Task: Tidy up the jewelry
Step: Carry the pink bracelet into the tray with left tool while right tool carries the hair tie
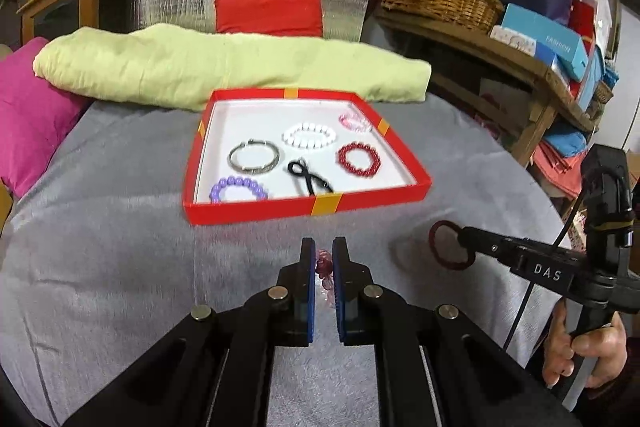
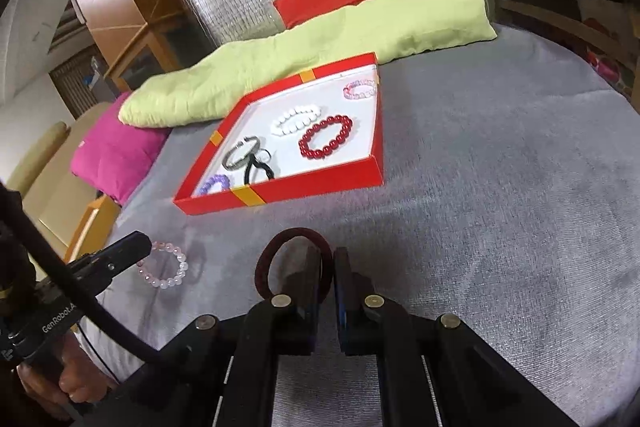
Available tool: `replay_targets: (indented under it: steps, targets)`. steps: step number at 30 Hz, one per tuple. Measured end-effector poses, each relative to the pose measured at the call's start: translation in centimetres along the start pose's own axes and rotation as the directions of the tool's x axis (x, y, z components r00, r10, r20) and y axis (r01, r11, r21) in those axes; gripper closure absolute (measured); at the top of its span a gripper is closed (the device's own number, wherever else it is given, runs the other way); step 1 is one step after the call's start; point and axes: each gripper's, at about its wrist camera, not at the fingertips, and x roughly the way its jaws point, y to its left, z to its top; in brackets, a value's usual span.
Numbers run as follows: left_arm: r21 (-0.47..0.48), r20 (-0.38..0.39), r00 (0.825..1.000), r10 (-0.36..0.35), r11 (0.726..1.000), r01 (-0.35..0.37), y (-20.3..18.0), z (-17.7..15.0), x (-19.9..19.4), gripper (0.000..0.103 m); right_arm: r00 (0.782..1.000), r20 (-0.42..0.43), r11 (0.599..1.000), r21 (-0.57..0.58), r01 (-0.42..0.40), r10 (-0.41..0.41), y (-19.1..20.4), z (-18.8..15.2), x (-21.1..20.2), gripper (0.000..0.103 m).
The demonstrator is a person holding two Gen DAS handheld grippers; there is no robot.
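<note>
From the left wrist, the left claw (image 1: 323,267) pinched a pink bead bracelet (image 1: 325,273) just short of the red tray (image 1: 408,157); best carried level over the near wall into bare white floor. Most of its loop was hidden.

From the right wrist, the right claw (image 2: 327,267) gripped a maroon hair tie (image 2: 267,259) above the grey bench (image 2: 500,207); its far arc stayed hidden.

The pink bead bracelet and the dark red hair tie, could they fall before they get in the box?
Maybe. The left gripper pinches the pink bead bracelet only at its edge, so it might slip. The dark red hair tie hangs loosely from the right gripper. The red box is crowded, so pieces might tangle.
</note>
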Motion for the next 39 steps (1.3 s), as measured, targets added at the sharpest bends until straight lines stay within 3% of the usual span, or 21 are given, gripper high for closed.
replay_targets:
  steps: [8, 15, 25, 31, 36, 39]
  targets:
    - [0.004, 0.038, 0.999, -0.024, 1.000, 0.023, -0.4, 2.5, -0.3, 0.094, 0.999, 0.013, 0.999, 0.014, -0.049, 0.049, 0.6, 2.3, -0.7, 0.096]
    - [0.030, 0.052, 0.998, 0.025, 0.999, -0.027, 0.1, 7.1, 1.3, 0.094, 0.999, 0.004, 0.999, 0.002, -0.053, 0.053, 1.0, 7.1, 1.8, 0.096]
    - [-0.042, 0.054, 0.998, 0.036, 0.999, -0.033, 4.6, 16.2, 10.2, 0.094, 0.999, -0.023, 0.997, 0.073, -0.039, 0.041, 0.6, 17.6, 10.6, 0.096]
    - [-0.124, 0.010, 1.000, -0.021, 0.992, 0.022, 7.4, 17.1, 15.5, 0.094, 0.998, -0.063, 0.999, 0.050, -0.021, 0.024, 1.5, 21.2, 16.4, 0.096]
    - [-0.209, -0.093, 0.994, -0.055, 0.977, 0.035, 9.7, 16.2, 19.4, 0.094, 0.991, -0.135, 0.999, 0.044, 0.017, -0.010, 1.7, 21.7, 20.7, 0.096]
    - [-0.227, -0.125, 0.991, -0.040, 0.974, 0.010, 10.2, 15.7, 20.1, 0.094, 0.989, -0.148, 0.998, 0.069, 0.008, 0.002, 1.6, 21.6, 21.7, 0.095]
